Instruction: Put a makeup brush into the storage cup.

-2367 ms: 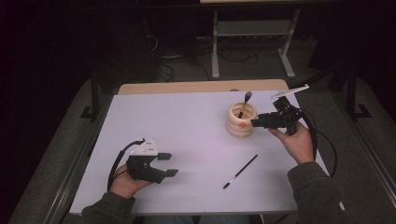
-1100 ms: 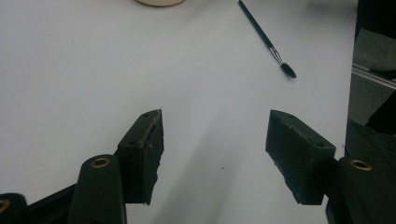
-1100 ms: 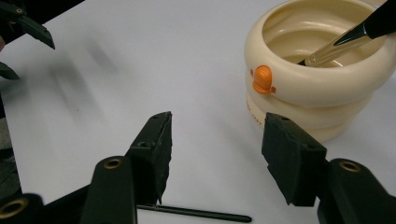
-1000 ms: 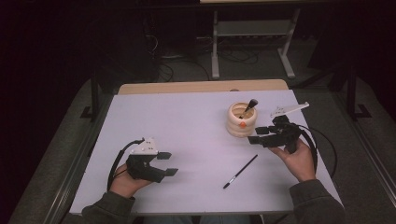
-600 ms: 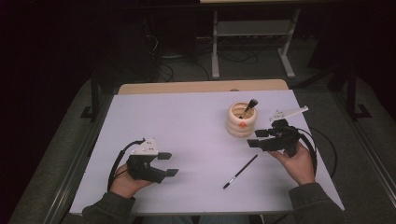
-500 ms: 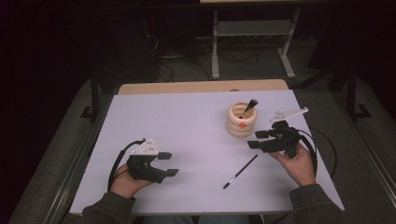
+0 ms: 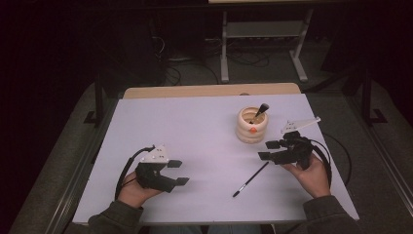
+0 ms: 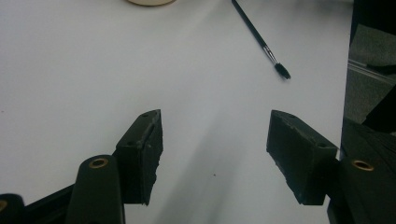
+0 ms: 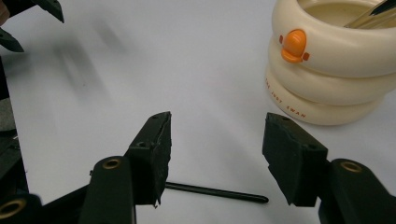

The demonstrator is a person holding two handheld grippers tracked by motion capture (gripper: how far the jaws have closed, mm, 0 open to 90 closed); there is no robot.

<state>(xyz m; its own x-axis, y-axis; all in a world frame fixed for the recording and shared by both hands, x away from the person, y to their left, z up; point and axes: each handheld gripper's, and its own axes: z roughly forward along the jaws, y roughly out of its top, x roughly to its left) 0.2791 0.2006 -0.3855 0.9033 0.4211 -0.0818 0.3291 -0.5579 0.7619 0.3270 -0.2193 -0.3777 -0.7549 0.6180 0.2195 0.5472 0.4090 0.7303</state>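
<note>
- left gripper (image 7: 171, 172): rests near the table's (image 7: 195, 126) front left corner, jaws well apart and empty, just as in the earlier frames; in its own view there is only bare white tabletop between its pads (image 8: 142, 154).
- brush on the table (image 7: 250, 179): a thin black brush lying flat and slanted, front of centre, well clear of the left gripper, its bristle end toward the person.
- cream ringed holder (image 7: 253, 125): stands upright behind the brush, with an orange knob on its side and another brush (image 7: 260, 111) already leaning inside.
- right gripper (image 7: 271, 150): a couple of seconds ago it was up beside the holder; it has since drawn back and sunk toward the loose brush. its jaws stand apart and hold nothing; in its own view the brush handle (image 9: 219, 193) lies just below the gap.
- my reading: one brush is delivered, and the right gripper is lining up to pick up the second.
</note>
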